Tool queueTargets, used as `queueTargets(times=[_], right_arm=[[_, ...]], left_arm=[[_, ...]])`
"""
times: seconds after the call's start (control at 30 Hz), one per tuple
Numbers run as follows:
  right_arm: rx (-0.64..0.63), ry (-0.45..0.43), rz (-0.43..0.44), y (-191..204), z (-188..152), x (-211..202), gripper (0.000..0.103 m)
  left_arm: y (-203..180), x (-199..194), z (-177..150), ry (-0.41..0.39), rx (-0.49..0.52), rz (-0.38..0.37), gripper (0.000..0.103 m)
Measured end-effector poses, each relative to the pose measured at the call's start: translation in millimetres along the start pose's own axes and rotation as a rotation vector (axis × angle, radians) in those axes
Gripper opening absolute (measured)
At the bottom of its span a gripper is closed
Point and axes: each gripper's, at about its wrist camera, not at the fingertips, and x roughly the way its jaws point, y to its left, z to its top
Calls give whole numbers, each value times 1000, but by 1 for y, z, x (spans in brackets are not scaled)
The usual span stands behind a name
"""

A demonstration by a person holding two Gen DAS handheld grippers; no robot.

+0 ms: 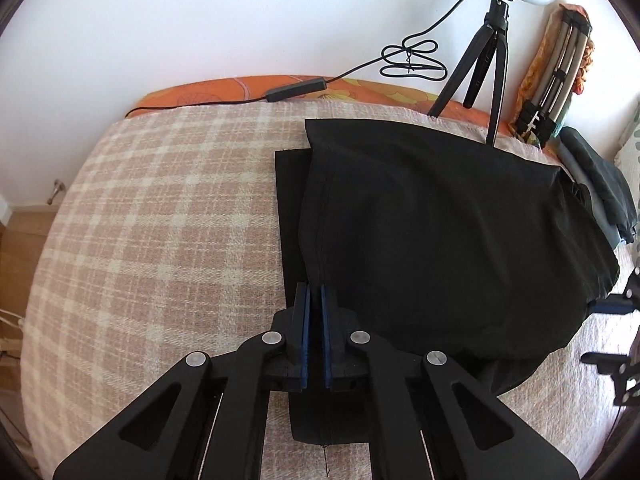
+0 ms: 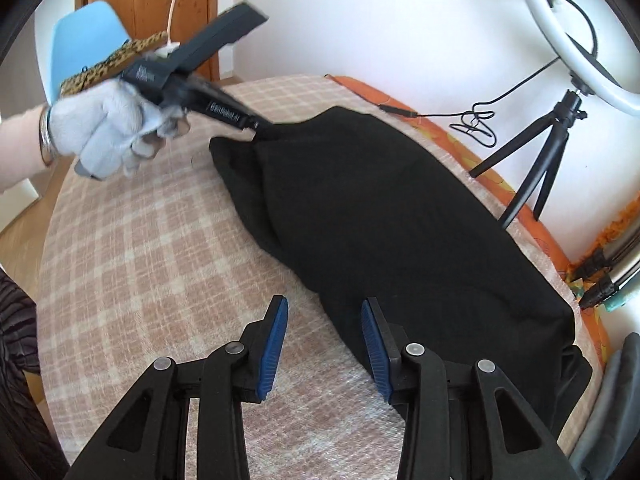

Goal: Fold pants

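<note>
Black pants (image 1: pixel 432 232) lie folded over on a pink and cream checked blanket (image 1: pixel 160 220). My left gripper (image 1: pixel 315 292) is shut on a seam edge of the pants' upper layer and holds it slightly lifted. In the right wrist view the pants (image 2: pixel 380 220) stretch from far left to near right, and the left gripper (image 2: pixel 264 130), held by a gloved hand, pinches their far end. My right gripper (image 2: pixel 324 308) is open, with its right fingertip (image 2: pixel 370 316) against the near edge of the pants and nothing between the pads.
A ring light on a black tripod (image 1: pixel 486 64) stands at the back of the bed, with its cable and controller (image 1: pixel 296 90) on the orange sheet. The tripod also shows in the right wrist view (image 2: pixel 548 152). Grey clothing (image 1: pixel 600 188) lies at the right. A blue chair (image 2: pixel 86 44) stands beyond the bed.
</note>
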Motion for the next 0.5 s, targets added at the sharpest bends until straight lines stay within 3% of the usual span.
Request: queueTargets(times=[0.07,0.1,0.13,0.23,0.4,0.5], right_arm=[[-27,30,-47,8,-4,13,36],[-33,44,-64,7,-7,19,28],[-35,55,-69,5,-7,24,14],[0,46,-45,-12,0,22,6],[93,41,27,-60,22,18,5],[163,30,45,-81,27,19,16]], left_arm=[[1,-2,3,-10,3,8,3],[1,-2,4,-12,6,10,3],[2,-3,6,-16,8,12,3],[1,-5,10,-28,19,21,3],[0,-2,16,-38,22,33,3],[1,-4,18,-49,6,21,2]])
